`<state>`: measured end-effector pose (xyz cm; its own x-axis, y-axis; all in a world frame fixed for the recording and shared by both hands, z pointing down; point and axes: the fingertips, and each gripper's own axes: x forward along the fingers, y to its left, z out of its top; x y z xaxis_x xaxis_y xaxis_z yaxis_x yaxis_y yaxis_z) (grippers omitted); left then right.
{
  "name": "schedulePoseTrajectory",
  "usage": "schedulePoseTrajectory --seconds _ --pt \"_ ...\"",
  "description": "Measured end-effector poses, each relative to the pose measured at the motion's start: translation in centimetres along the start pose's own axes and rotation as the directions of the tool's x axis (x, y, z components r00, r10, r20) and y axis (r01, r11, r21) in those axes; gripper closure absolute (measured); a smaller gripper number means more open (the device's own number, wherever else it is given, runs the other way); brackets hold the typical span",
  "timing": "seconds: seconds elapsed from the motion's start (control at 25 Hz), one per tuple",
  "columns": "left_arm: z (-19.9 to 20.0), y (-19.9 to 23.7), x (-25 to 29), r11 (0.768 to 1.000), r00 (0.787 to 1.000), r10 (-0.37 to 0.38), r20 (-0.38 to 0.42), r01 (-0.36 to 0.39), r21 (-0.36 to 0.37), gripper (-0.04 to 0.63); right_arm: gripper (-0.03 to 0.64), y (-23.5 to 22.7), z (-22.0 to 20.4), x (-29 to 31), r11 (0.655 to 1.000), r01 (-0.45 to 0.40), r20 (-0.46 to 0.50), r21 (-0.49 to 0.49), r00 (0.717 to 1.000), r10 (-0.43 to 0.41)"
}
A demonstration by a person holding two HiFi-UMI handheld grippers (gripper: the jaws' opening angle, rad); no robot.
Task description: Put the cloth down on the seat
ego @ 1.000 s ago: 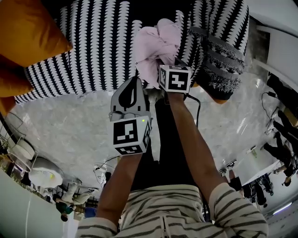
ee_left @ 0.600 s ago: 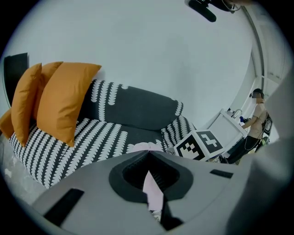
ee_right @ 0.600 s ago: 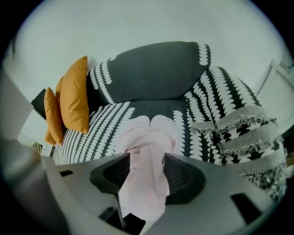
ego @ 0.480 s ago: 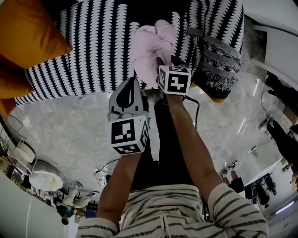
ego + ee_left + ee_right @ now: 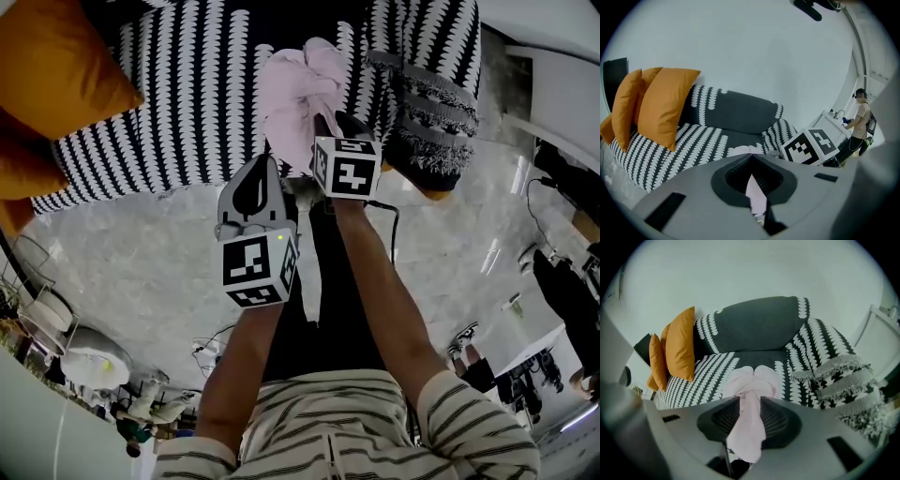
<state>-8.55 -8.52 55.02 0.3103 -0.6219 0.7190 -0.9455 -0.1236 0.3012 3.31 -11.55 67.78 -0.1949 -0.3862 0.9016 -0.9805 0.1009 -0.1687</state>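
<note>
Cloth (image 5: 302,89) lies bunched on the seat (image 5: 159,112), upper centre; our right gripper (image 5: 750,400), jaws just closing, pinches its strand, our left gripper (image 5: 751,157) a sliver. We judge it soft, light: grip any fold.

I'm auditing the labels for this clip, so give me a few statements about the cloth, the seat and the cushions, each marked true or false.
1. The pink cloth passes between the jaws of the right gripper. True; those jaws have just been closing, with the cloth between them.
2. The cushions are blue. False: they are orange.
3. The seat has a black-and-white pattern. True.
4. The cloth lies spread out flat. False: it is bunched up over the seat.
</note>
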Motion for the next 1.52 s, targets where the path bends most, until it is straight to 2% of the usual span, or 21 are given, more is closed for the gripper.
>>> schedulePoseTrajectory --seconds 0.6,1.08,1.24,1.52 --pt "1.2 -2.0 -2.6 1.000 0.999 0.003 0.043 -0.003 0.013 0.589 0.533 1.1 1.9 -6.2 0.999 -0.046 0.125 0.023 0.991 0.042" --pt "2.8 -3.6 -5.1 1.000 0.995 -0.005 0.102 0.003 0.018 0.589 0.592 2.0 3.4 -12.2 0.998 -0.041 0.226 -0.038 0.973 0.049" --pt "4.0 -4.1 -6.7 0.998 0.990 -0.007 0.140 -0.003 0.070 0.589 0.601 3.1 4.2 -15.0 0.994 -0.042 0.261 -0.101 0.963 0.067" --pt "7.1 -6.1 -9.8 0.991 0.976 -0.045 0.212 0.017 0.132 0.589 0.603 5.8 7.3 -21.7 0.982 -0.052 0.367 -0.182 0.923 0.117"
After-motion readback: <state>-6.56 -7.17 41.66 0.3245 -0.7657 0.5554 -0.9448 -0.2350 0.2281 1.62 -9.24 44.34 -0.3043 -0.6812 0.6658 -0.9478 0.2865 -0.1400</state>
